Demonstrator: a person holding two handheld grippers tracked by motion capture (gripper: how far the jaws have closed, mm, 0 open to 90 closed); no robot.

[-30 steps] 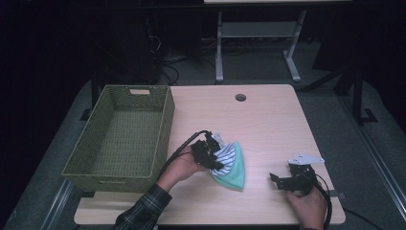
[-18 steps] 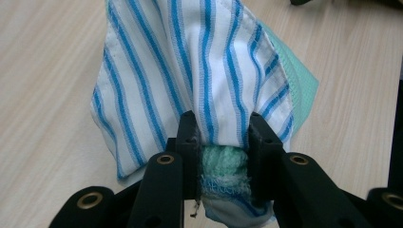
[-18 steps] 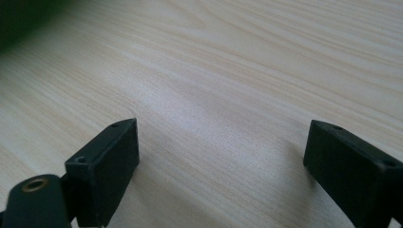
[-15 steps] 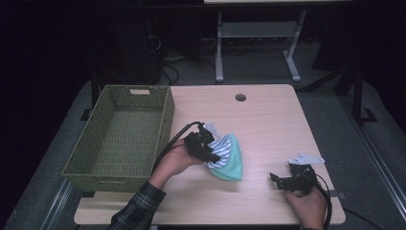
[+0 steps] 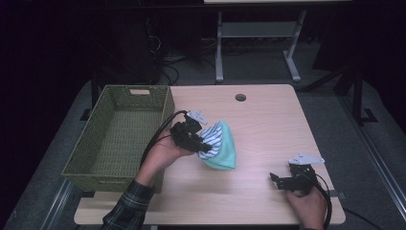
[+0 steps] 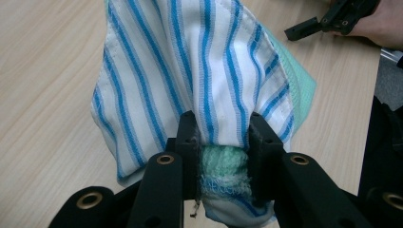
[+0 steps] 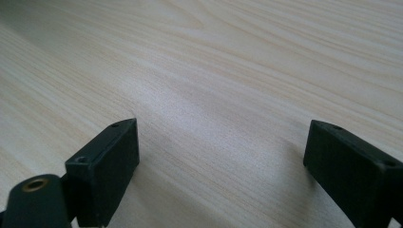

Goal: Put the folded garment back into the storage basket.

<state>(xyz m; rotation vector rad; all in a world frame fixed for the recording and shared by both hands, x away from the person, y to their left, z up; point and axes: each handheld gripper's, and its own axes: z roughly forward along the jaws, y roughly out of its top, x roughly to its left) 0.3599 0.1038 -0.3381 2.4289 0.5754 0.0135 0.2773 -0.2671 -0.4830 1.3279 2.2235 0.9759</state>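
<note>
My right claw [image 5: 277, 179] nearest, right of cloth bundle, jaws wide, empty, parked on pale wooden desk [image 5: 268, 124]. My left claw [image 6: 221, 137] clamped on bunched blue-striped white and mint-green cloth bundle [image 5: 219, 146], lifted off desk for carrying. Beyond, left of bundle: olive woven rectangular basket [image 5: 119, 129], likely destination.

Two grippers [image 5: 203, 143] [image 5: 280, 179] — one per hand; two cloths bunched together — one striped [image 5: 212, 140], one mint green [image 5: 225, 154]; one woven basket [image 5: 119, 132]; one table [image 5: 268, 120].
</note>
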